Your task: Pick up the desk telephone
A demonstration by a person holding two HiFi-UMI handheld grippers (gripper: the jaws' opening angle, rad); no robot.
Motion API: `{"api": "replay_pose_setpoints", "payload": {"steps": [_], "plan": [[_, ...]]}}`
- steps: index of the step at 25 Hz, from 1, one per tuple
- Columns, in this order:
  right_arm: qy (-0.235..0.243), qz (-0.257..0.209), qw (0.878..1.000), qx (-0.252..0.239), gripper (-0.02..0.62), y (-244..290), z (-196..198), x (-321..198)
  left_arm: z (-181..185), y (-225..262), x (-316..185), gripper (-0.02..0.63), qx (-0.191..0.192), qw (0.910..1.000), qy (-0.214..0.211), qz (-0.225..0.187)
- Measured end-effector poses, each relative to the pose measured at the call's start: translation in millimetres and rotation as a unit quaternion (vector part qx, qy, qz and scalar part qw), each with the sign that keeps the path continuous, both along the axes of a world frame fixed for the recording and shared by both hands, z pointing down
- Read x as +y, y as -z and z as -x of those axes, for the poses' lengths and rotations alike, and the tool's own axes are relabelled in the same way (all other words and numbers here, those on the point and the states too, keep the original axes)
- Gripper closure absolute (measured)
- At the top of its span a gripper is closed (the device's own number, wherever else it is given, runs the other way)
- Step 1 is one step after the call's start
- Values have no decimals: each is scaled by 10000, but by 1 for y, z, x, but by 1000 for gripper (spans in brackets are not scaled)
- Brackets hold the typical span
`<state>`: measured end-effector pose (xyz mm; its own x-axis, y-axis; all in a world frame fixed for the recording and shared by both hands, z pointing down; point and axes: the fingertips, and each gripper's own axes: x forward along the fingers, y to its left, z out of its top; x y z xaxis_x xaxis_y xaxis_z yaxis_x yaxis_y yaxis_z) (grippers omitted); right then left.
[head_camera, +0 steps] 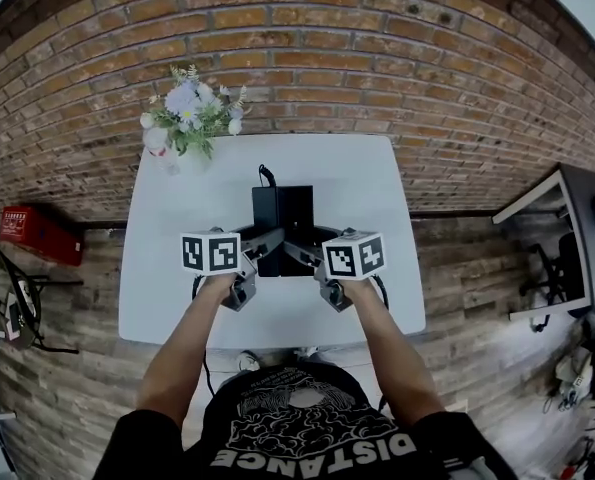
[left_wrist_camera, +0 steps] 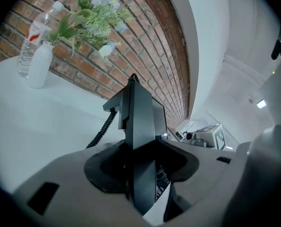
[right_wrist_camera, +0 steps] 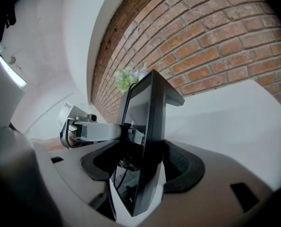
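The black desk telephone [head_camera: 283, 220] hangs over the middle of the white table [head_camera: 167, 278], held from both sides. My left gripper [head_camera: 266, 245] is shut on its left edge and my right gripper [head_camera: 299, 252] on its right edge. In the left gripper view the telephone [left_wrist_camera: 141, 126] stands edge-on between the pads, its coiled cord [left_wrist_camera: 101, 130] trailing down to the left, with the left gripper [left_wrist_camera: 141, 171] clamped on it. The right gripper view shows the telephone [right_wrist_camera: 149, 126] wedged in the right gripper [right_wrist_camera: 145, 171], and the left gripper [right_wrist_camera: 90, 131] grips it beyond.
A white vase of flowers [head_camera: 189, 118] stands at the table's far left corner, with a water bottle [left_wrist_camera: 29, 39] beside it. A brick wall runs behind the table. A red case [head_camera: 37, 233] lies on the floor at left; another desk [head_camera: 562, 238] stands at right.
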<state>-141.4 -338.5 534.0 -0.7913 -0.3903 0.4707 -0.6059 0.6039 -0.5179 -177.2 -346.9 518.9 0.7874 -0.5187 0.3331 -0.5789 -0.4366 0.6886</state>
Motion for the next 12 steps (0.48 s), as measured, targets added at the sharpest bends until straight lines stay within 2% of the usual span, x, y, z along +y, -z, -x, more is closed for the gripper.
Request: {"api": "replay_pose_setpoints", "payload": {"steps": [12], "plan": [[29, -1101, 9938, -140, 321, 90, 11, -17, 12, 90, -14, 399, -11, 9945, 176, -1035]]}}
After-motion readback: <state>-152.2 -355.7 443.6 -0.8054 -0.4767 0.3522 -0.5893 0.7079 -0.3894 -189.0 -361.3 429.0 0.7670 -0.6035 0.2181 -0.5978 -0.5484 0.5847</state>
